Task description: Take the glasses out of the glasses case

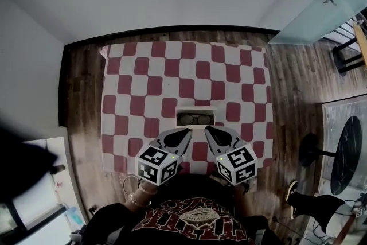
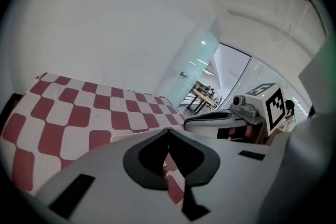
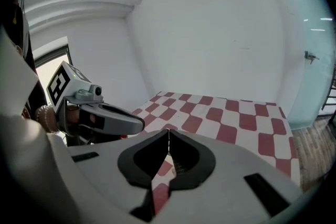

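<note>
- Two claws, both closed on nothing: left gripper (image 1: 183, 133) and right gripper (image 1: 210, 131) each had their tips pressed together, hovering side by side over the near edge of the checkered cloth (image 1: 143, 77).
- Glasses case (image 1: 195, 111) sat just ahead of both tips, roughly centred between them and open on top, with the glasses (image 1: 195, 119) lying inside. Neither claw touched it.
- Risk 1: the jaws needed to open before going in. Pushed forward closed, a tip would likely shove the case along the cloth instead of grabbing anything.
- Risk 2: the case looked small and light and the cloth loose — pulling the glasses with one claw could drag the case along. The other claw probably needed to pin the rim.
- Risk 3: the frame looked thin and dark against a dark lining. Low contrast made aiming harder. A pinch on a lens instead of the bridge could smudge it, twist it or let it slip.
- Risk 4: two claws converging on one narrow opening — the tips would likely collide if both entered at once.
- Look of the thing: shallow rectangular case with a pale rim and dark interior. Glasses dark-framed, two roundish lenses side by side. Couldn't tell at that size whether the arms were folded.
- Neither gripper view showed the case clearly, just the cloth ahead and the other claw off to the side.
</note>
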`<state>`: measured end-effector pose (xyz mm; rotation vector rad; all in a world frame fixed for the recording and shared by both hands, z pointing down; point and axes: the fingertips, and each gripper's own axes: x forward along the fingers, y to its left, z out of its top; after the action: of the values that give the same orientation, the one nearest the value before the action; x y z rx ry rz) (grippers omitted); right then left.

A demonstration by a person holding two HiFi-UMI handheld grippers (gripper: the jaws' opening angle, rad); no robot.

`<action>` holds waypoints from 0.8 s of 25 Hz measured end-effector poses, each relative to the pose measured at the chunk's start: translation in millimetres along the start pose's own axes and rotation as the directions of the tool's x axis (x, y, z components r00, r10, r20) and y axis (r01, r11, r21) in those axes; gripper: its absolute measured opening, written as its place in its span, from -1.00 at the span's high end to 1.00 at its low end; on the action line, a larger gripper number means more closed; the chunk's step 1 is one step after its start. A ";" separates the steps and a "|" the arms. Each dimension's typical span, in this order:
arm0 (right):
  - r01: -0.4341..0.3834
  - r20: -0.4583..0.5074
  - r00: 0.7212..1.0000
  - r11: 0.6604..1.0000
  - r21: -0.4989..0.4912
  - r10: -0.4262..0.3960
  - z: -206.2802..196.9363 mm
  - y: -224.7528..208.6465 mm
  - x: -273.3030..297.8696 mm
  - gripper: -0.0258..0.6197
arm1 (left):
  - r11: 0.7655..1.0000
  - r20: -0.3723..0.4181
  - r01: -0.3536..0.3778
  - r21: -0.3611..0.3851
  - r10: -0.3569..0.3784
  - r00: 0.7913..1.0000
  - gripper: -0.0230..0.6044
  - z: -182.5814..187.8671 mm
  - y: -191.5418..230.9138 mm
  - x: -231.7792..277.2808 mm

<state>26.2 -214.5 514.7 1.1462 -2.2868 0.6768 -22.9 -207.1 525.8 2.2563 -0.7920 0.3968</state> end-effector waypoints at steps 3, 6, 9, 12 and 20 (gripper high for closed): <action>-0.004 -0.027 1.000 1.000 -0.013 0.004 -4.9 -2.7 10.0 0.86 | 1.000 0.002 -0.010 -0.016 0.010 1.000 0.90 -1.9 5.2 -1.1; -0.012 -0.051 0.999 1.000 -0.017 0.011 -10.2 -3.4 18.3 0.86 | 0.999 0.008 -0.015 -0.040 0.015 1.000 0.90 -2.3 9.5 -4.1; -0.019 -0.073 0.997 1.000 -0.022 0.017 -16.6 -3.5 25.6 0.86 | 0.998 0.016 -0.020 -0.056 0.021 1.000 0.90 -1.7 13.6 -7.3; -0.019 -0.097 0.995 0.999 -0.037 0.016 -22.1 -5.8 32.9 0.86 | 0.997 0.018 -0.030 -0.065 0.032 0.999 0.90 -1.5 18.1 -9.6; -0.014 -0.168 0.986 0.995 -0.102 -0.004 -35.6 -11.9 55.9 0.86 | 0.996 0.018 -0.036 -0.077 0.037 0.999 0.90 -3.2 22.9 -11.4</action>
<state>13.7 -231.2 578.8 0.9969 -2.1567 0.6253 -46.4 -213.0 534.4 2.1799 -0.8454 0.3554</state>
